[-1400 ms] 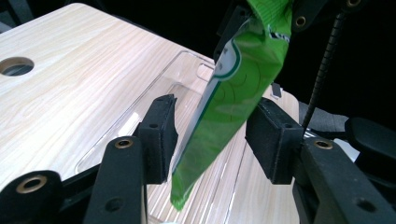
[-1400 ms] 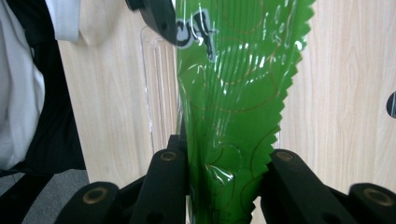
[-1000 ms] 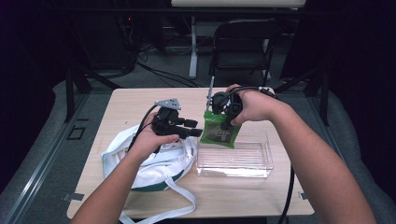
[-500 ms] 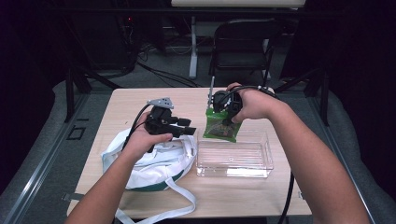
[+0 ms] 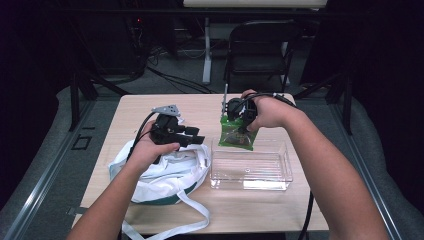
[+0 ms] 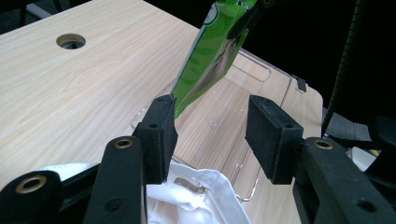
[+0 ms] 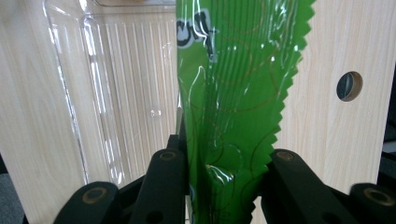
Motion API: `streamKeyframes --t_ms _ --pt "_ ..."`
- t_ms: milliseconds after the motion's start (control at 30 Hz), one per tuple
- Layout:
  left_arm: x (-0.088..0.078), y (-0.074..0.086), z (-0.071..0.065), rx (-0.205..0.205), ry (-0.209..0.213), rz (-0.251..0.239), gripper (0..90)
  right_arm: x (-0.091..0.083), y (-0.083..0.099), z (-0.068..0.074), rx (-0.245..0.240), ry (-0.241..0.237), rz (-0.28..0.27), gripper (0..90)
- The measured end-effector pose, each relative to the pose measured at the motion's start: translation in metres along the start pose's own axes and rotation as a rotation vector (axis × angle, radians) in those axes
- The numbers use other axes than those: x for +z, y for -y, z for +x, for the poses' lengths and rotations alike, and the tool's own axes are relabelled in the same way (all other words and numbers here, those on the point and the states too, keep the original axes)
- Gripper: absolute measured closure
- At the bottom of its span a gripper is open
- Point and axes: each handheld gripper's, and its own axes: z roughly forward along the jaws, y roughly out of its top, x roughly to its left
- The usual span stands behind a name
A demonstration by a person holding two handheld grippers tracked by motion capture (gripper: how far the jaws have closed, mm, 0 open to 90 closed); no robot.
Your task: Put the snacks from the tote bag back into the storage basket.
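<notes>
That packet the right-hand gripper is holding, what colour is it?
Bright green packet with faint printed markings, clearest in the right gripper view.

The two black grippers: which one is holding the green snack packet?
The right gripper, shut on the green snack packet above the clear plastic tray. The left gripper is open, over the white cloth bag.

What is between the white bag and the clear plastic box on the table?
Nothing: in the high view the white bag and the clear box are separated by bare table.

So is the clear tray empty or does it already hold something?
Empty: the clear tray shows only bare ribbed floor. The green packet hangs over its far edge, pinched in the right claw.
</notes>
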Motion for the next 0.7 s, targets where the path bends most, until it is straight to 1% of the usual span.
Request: streamKeyframes --t_ms 67,133,267,300,333,500,567,700 --pt "-0.001 0.001 0.001 0.001 -0.005 0.008 52.5 0.003 0.000 0.000 -0.004 0.007 0.008 75.2" --pt "0.000 0.003 0.002 -0.005 -0.004 0.004 52.5 0.007 0.000 -0.001 -0.011 0.004 0.016 75.2" --pt "0.000 0.005 0.004 -0.009 -0.011 0.013 52.6 0.014 0.001 -0.002 -0.005 0.005 0.004 75.2" --pt "0.000 0.005 0.004 -0.010 -0.012 0.018 52.8 0.017 0.001 -0.003 -0.015 0.010 0.020 75.2" --pt "0.000 0.005 0.005 -0.008 -0.013 0.019 52.8 0.017 0.001 -0.003 -0.015 0.010 0.020 75.2" --pt "-0.001 0.005 0.005 -0.009 -0.014 0.011 52.9 0.023 -0.001 -0.006 -0.018 0.010 0.007 75.1" --pt "-0.002 0.006 0.005 -0.009 -0.017 0.017 52.8 0.027 -0.003 -0.006 -0.023 0.010 0.009 75.1" --pt "-0.004 0.007 0.006 -0.013 -0.017 0.009 52.9 0.035 -0.004 -0.007 -0.031 0.010 0.017 75.0"
